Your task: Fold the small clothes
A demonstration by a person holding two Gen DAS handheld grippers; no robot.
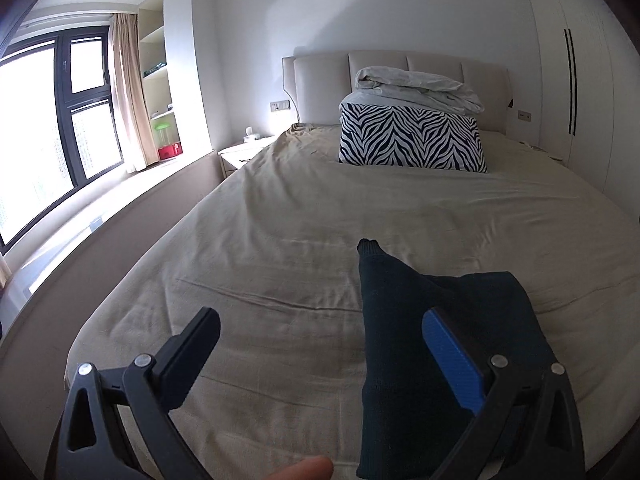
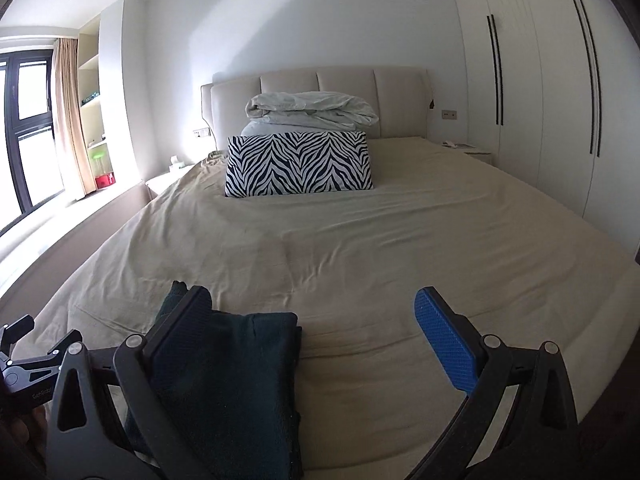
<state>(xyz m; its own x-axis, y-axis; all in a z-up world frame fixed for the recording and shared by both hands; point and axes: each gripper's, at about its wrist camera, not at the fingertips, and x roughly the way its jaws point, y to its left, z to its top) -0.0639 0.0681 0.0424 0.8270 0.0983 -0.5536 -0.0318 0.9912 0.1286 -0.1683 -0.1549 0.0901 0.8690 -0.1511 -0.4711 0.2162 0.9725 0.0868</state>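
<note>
Dark garment folded on bed — both grippers wide apart

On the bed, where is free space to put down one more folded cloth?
Bare sheet lies between the dark folded garment and the zebra pillow, also on its wardrobe side. Crowded only at the headboard, under the bundled duvet.

Beige bed: dark folded garment, zebra pillow.
</note>
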